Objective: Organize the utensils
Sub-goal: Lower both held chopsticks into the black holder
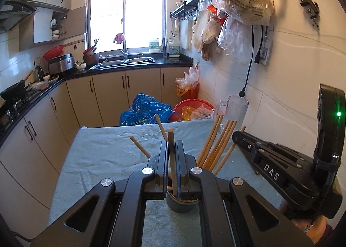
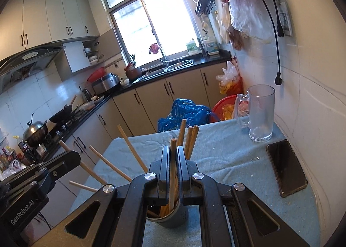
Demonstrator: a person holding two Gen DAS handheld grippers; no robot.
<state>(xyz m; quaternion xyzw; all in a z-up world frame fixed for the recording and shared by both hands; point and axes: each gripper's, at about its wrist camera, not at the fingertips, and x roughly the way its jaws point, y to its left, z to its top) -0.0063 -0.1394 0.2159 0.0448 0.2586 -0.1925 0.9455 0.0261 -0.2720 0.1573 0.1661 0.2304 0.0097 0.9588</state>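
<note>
Chopstick [image 1: 172, 152] — btwn left gripper [image 1: 172, 149] jaws

1 wooden chopstick [image 1: 172, 156] stands nearly upright, pinched between the left gripper's [image 1: 172, 149] closed jaws, its lower end inside the grey holder [image 1: 181, 204] just below the fingertips. Another chopstick [image 2: 172, 167] is clamped the same way in the right gripper [image 2: 172, 156], reaching down into that holder [image 2: 173, 217]. More chopsticks [image 1: 218, 145] fan out of the holder beyond the fingers.

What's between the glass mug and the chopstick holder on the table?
In the right wrist view, only bare blue cloth lies between the mug and the holder; the phone sits off to the side.
</note>
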